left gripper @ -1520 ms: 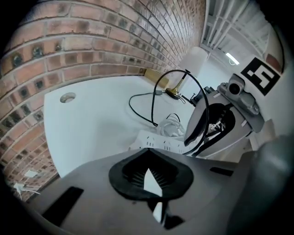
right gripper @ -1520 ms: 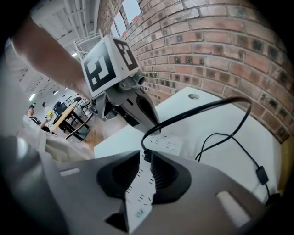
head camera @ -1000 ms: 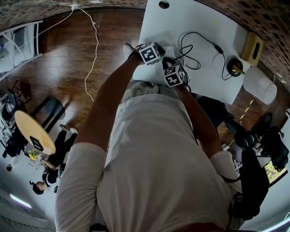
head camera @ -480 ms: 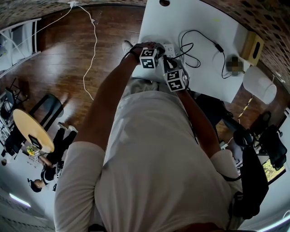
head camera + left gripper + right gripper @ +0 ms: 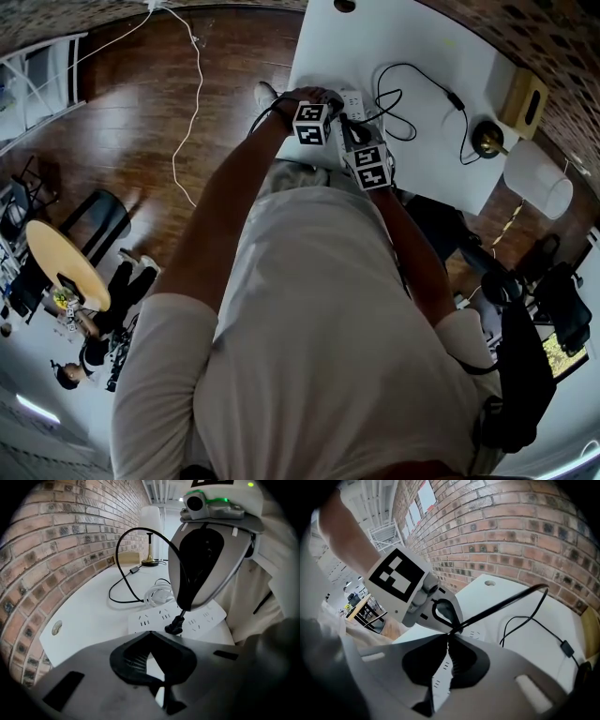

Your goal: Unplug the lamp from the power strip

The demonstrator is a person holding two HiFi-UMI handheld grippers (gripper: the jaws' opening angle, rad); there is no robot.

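The right tongs (image 5: 449, 633) have just been closing and now pinch the thin black lamp cord (image 5: 501, 605) at their tips, just above the plug (image 5: 175, 626), which hangs at the middle sockets of the white power strip (image 5: 154, 618). I cannot tell whether its pins are out yet. The left tongs (image 5: 148, 635) are pressed together with nothing between them, at the strip's near end, and whether they bear on it is unclear. The main risk, as I judge it, comes from gripping cord rather than plug body. A pull could let the cord slide through the pads, or strain it where it enters the plug. If the strip is not pinned down it may lift with the plug or skid toward the near edge of the surface (image 5: 93, 616). The lamp (image 5: 150, 536) stands well apart with slack cord between, so dragging it looks less likely. No brand or writing is readable. The marker cube (image 5: 397, 576) carries only black-and-white squares.
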